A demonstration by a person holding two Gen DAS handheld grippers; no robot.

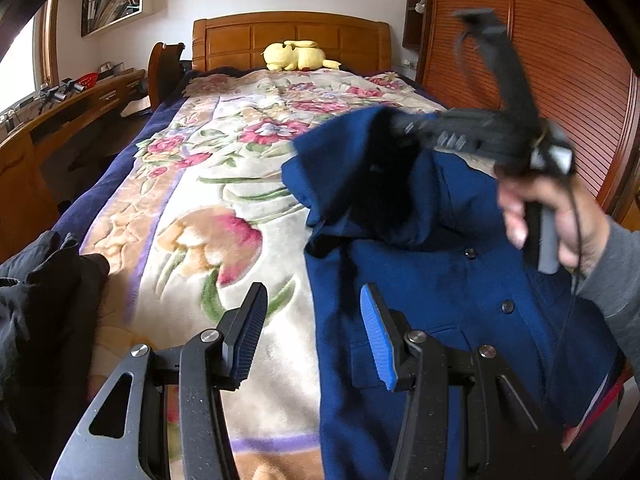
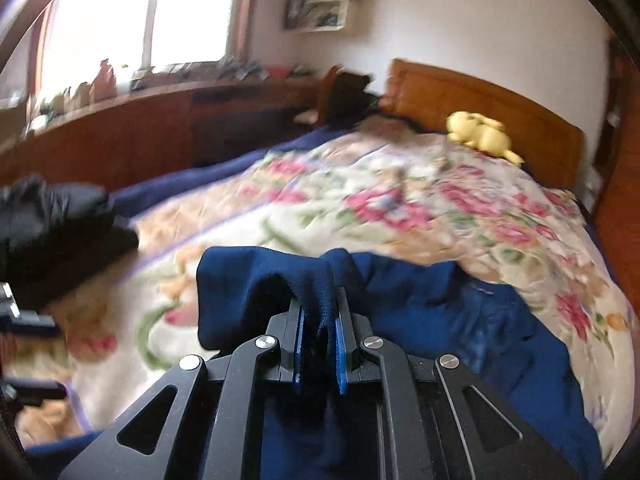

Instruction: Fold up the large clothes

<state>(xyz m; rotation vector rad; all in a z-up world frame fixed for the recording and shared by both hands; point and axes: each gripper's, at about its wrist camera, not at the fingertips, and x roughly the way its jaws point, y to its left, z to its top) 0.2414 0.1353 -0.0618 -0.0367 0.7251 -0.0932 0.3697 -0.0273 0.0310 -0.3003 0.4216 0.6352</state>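
The blue coat [image 1: 440,280] lies on the flowered blanket [image 1: 208,184], toward the bed's right side, buttons up. Its long axis runs along the bed, collar end toward the headboard [image 1: 292,40], hem toward the viewer. The right gripper [image 2: 320,320] is pinched on a fold of the coat's cloth near the collar and holds it raised off the blanket. The left gripper [image 1: 314,336] hangs spread above the coat's left edge, nothing between its pads. Judgement: the lifted part should be carried across squarely, the left gripper pinning or taking the matching edge so the body does not drag. A black garment [image 1: 44,280] lies at the left, apart.
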